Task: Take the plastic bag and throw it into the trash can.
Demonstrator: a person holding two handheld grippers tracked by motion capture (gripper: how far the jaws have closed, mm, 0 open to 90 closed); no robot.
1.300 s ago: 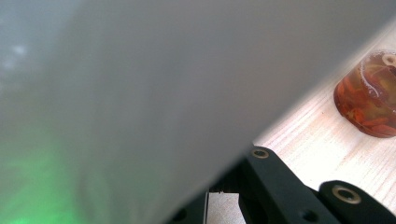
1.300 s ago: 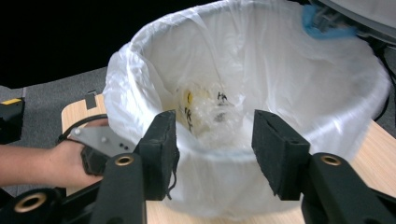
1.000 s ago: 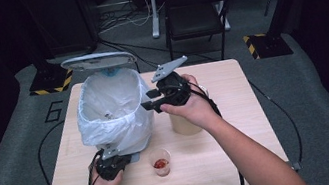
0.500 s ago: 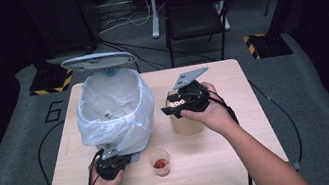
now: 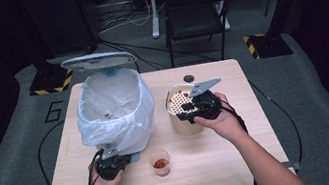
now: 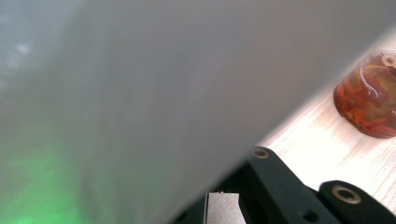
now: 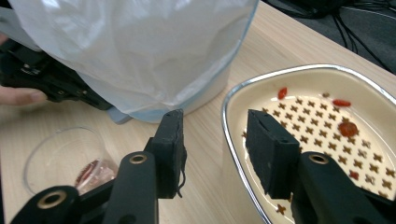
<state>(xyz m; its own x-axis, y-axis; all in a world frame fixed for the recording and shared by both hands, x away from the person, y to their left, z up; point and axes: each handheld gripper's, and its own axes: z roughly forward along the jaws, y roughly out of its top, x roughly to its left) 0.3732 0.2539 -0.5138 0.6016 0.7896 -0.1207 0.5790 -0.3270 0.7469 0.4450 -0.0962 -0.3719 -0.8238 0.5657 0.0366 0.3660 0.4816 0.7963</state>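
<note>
Right claw: pads apart, just been closing, straddling the near rim of the cream strainer pot; one pad outside, one inside.
Left claw: shut at the lined bin's base.

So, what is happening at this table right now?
A person works with two grippers. The left gripper is shut at the foot of the white bin lined with a plastic bag. The right gripper straddles, jaws apart, the rim of the cream perforated strainer pot. A clear plastic cup with red bits stands between them.
</note>
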